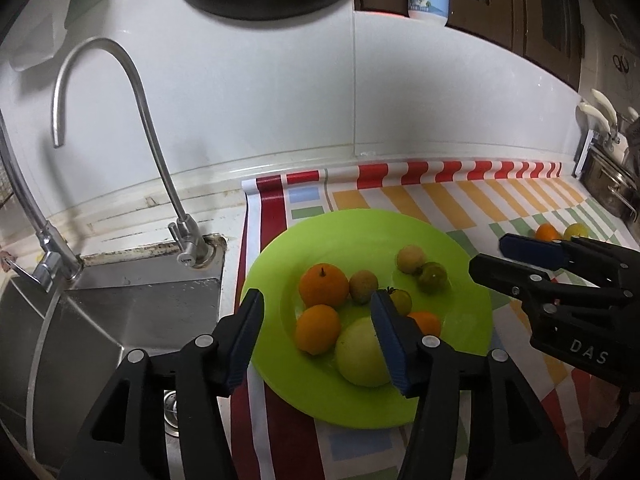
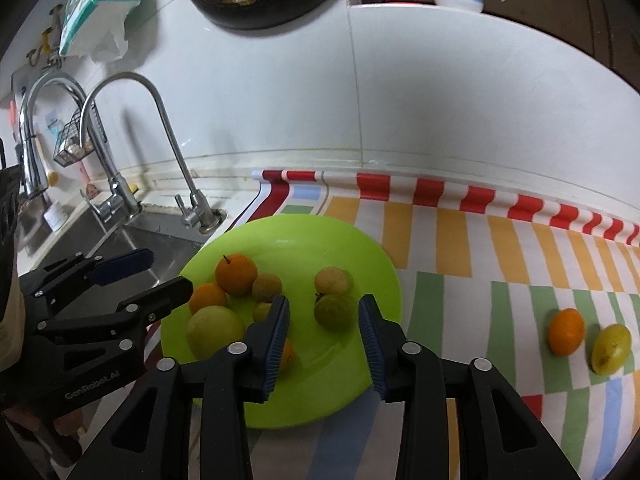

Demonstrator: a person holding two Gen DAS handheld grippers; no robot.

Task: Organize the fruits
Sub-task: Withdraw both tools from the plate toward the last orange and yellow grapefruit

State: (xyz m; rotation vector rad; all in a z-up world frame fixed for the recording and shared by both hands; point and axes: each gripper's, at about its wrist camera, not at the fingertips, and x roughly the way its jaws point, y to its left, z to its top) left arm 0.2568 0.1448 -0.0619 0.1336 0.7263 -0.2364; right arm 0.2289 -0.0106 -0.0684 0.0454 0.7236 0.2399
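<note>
I am holding the left gripper (image 1: 316,340) parted and empty over the near side of the plate (image 1: 460,292); the right gripper (image 2: 324,344) is likewise parted, gripping nothing, a green fruit (image 2: 334,312) lying beyond its tips. Most fruits are sitting on the plate: two oranges (image 1: 324,285), a pale large fruit (image 1: 360,354), several small ones. I am judging them light, round, smooth-skinned and apt to roll or slip, the small ones soft enough to bruise, so I am planning to close across the widest part with gentle pressure. The right view is showing clearly the two strays on the cloth (image 2: 460,240), an orange (image 2: 566,332) touching a yellow fruit (image 2: 610,348), well apart from the plate; the left view is giving the sink (image 1: 120,320) and both oranges unobstructed.
</note>
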